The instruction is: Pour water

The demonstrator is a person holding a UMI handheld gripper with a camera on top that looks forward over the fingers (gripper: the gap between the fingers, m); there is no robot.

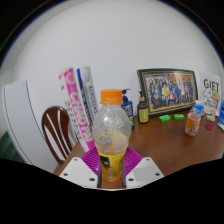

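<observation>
Tongs [111, 172] clamped on orange-capped bottle [111, 135], lifted above counter [170, 145]; cap on, so tilting pours nothing; loose grip risks slip.

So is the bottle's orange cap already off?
No: the orange cap sits on top of the clear bottle, which stands upright between the gripper fingers.

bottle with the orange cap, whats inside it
The bottle looks mostly empty and clear, with orange liquid at its base. The hand-held gripper fingers cover its lowest sides.
</observation>
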